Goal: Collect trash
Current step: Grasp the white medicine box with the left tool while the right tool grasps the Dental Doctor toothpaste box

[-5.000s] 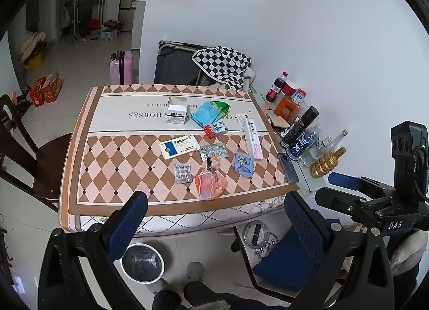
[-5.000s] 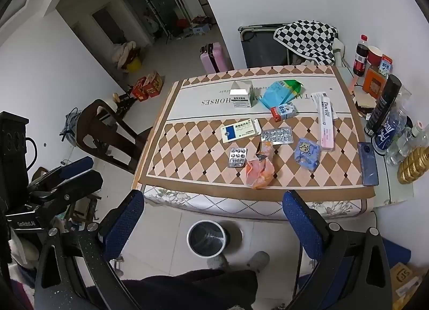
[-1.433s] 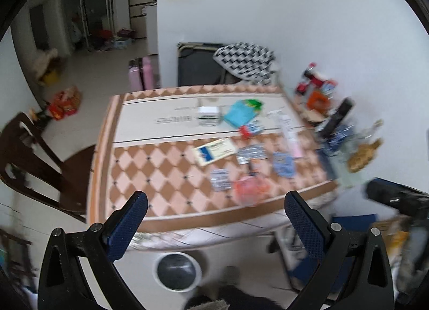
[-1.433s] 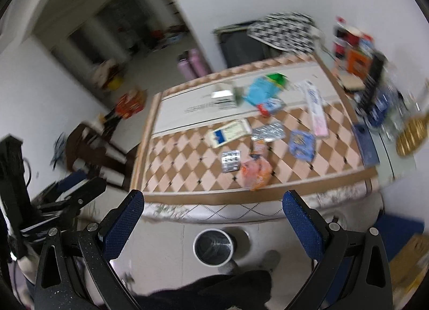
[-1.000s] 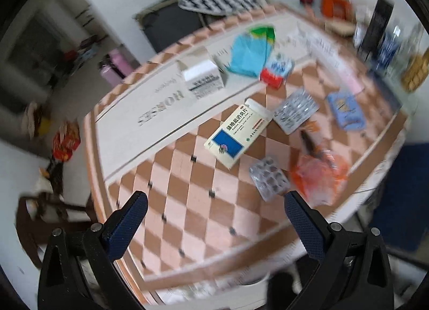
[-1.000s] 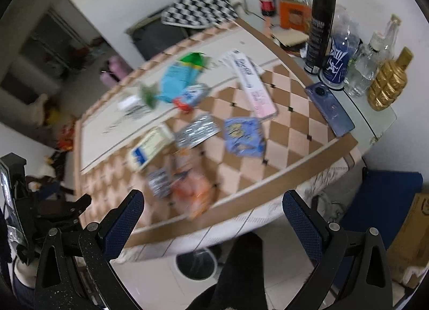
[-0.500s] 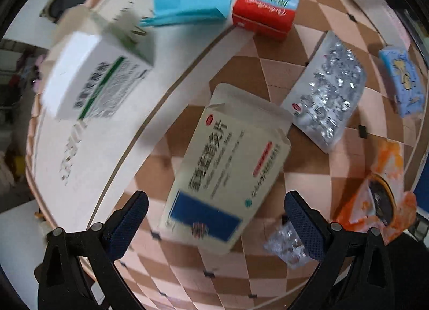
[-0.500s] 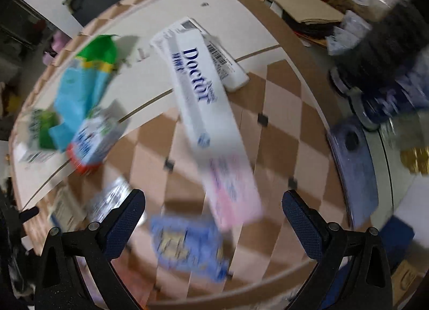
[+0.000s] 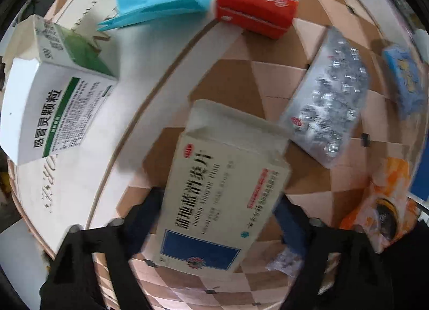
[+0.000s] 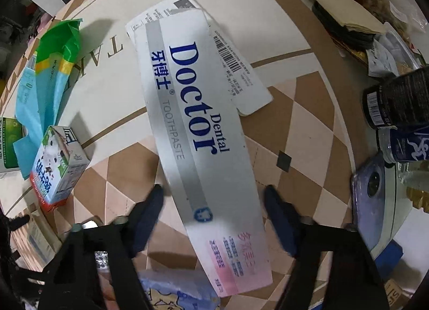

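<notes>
The left gripper [image 9: 219, 205] has its fingers spread around one cream medicine box [image 9: 214, 197] on the desk [image 9: 236, 79]. The right gripper [image 10: 213, 200] fingers, also spread, straddle one toothpaste box [image 10: 198, 133]. Two blister packs [image 9: 329, 106] lie right of the left fingers.

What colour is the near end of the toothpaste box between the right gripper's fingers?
Pink, fading from the silver-white body of the toothpaste box; the right wrist view shows it best.
</notes>
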Tool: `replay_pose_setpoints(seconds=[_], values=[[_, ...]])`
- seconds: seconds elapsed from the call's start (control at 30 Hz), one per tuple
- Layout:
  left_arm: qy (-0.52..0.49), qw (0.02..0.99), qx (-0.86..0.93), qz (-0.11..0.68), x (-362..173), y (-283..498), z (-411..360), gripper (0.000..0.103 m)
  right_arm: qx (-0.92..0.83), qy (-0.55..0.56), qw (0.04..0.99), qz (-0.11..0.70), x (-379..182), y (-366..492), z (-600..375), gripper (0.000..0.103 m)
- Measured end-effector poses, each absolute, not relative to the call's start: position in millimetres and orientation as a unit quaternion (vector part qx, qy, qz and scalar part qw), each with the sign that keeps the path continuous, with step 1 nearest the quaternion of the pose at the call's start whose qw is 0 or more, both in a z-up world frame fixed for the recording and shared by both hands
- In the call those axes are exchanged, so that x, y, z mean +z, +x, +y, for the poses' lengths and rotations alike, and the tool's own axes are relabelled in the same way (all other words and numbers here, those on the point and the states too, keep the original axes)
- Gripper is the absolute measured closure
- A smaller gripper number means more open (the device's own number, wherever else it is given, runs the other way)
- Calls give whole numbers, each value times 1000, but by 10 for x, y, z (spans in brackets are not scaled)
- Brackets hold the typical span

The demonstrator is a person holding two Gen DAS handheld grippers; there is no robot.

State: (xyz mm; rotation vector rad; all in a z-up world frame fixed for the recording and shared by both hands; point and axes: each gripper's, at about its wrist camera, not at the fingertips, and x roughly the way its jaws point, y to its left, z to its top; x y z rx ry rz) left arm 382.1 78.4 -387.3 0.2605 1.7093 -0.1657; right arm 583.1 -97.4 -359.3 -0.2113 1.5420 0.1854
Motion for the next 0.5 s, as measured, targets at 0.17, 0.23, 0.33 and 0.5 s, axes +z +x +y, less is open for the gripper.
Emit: replay_pose_setpoints(seconds=[0.17, 0.23, 0.33, 0.5], values=[[109, 654, -54, 747, -3893, 3808, 650, 25, 85, -106, 715, 686, -3644, 5865, -880, 51], [103, 663, -39, 741, -3833, 3731, 643, 25, 89, -107, 716, 684, -3659, 5865, -842, 52], [82, 680, -11, 729, -3709, 3677, 649, 25, 95, -107, 722, 677, -3622, 5823, -803, 52], [13, 704, 59, 708, -3391, 3520, 766, 25, 110, -96, 738, 658, -3524, 5609, -731, 53]])
